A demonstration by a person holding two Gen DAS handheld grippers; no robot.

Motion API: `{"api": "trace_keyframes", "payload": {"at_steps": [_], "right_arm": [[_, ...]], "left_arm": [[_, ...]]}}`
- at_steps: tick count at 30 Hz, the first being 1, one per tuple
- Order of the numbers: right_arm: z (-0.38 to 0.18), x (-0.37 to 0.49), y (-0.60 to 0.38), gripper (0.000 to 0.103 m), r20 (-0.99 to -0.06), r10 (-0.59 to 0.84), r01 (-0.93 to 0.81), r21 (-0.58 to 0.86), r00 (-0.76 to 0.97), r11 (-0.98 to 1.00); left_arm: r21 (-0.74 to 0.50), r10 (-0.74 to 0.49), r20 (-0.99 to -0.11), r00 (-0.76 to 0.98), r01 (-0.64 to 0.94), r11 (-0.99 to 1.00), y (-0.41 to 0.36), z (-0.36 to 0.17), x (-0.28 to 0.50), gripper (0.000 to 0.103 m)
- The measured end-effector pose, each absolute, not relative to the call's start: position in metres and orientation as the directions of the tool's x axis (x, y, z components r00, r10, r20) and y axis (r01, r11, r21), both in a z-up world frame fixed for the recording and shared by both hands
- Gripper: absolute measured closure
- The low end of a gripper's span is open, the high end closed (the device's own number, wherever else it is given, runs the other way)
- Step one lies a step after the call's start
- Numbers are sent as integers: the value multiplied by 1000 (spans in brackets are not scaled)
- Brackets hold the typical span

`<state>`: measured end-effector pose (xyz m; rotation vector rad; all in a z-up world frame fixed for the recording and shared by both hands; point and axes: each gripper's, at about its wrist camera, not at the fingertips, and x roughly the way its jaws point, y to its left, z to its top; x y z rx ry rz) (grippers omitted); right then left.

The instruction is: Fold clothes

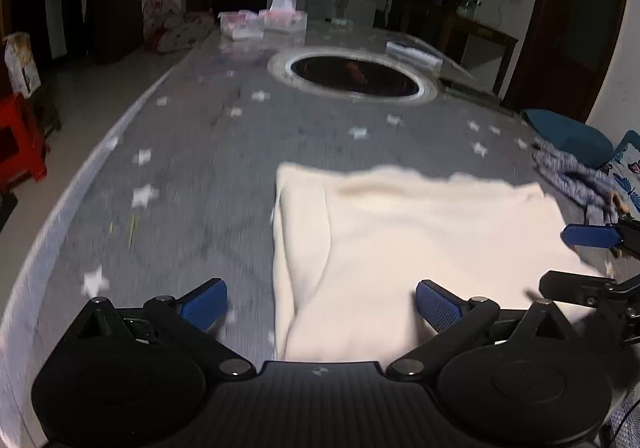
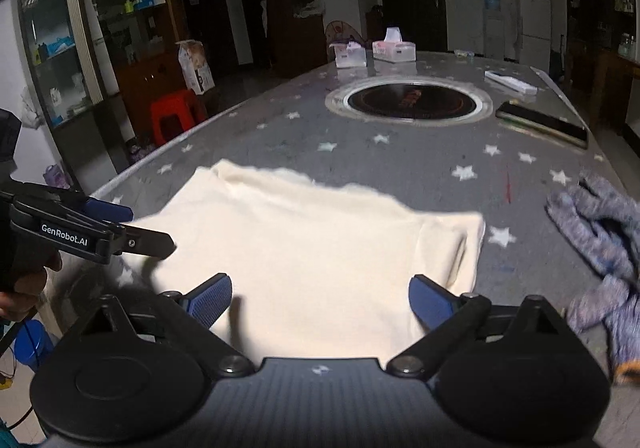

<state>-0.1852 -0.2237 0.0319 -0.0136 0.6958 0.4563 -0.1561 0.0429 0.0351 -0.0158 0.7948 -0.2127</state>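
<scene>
The cream garment (image 1: 420,244) lies flat and folded on the table (image 1: 200,168), near the front edge, approx. in the middle of its width. Its left side shows a folded-in flap with a long crease; the far edge is a bit wavy.

The left gripper (image 1: 322,302) hangs over the front-left part of the garment, fingers wide apart, nothing between them; its right pad is above the cloth and its left pad above the bare star-pattern table cover. The right gripper (image 2: 320,300) is also with fingers wide apart and empty, both pads above the front part of the garment. Whether the pads touch the cloth, I cannot tell.

A blue-grey knitted cloth (image 2: 600,248) lies crumpled at the right edge of the table, just beside the garment but apart from it. A round black cooktop (image 2: 412,100) sits in the table center, well apart from the garment. Tissue boxes (image 2: 394,48) stand at the far edge, and a dark flat device (image 2: 540,124) lies near the far-right edge.
</scene>
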Motion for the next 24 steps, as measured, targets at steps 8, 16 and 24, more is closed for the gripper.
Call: {"api": "trace_keyframes", "payload": {"at_steps": [8,16,24], "right_arm": [[22,-140,-232,6,-658,383,-363,175,649,915],[18,-134,-230,6,-670,358,-369,133,650,920],[30,-140,-236,14,-654,342,-355,120,674,927]], "left_arm": [[-55,-166,-722,671,184,981,31,32,-105,2],[-44,-133,-742,657,150,988,36,16,-83,1],[-58,-137,-731,668,138,989,49,27,-89,2]]}}
